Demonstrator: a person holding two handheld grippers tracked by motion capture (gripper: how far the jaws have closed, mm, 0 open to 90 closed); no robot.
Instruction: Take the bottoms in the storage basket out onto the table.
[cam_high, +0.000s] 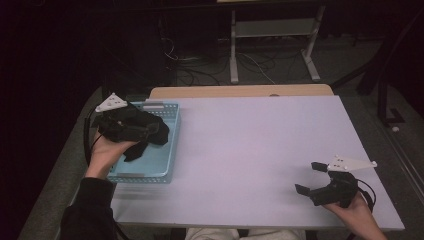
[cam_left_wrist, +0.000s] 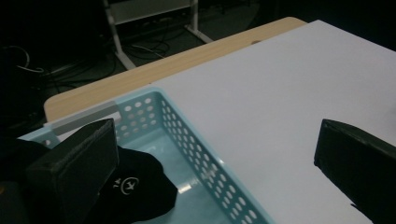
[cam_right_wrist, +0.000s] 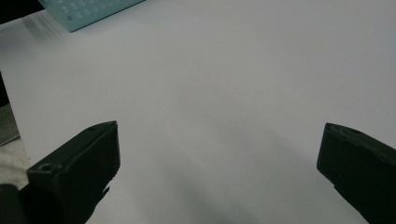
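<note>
One white emblem on black cloth (cam_left_wrist: 135, 186)

A crumpled black cloth (cam_left_wrist: 140, 186) with a small white emblem lies inside the light-blue perforated basket (cam_left_wrist: 196, 140).

Lab: test table (cam_high: 260, 145), floor cables (cam_high: 200, 65)

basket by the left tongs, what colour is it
Light blue, with rows of small holes in its walls. The basket shows best in the left gripper view.
</note>
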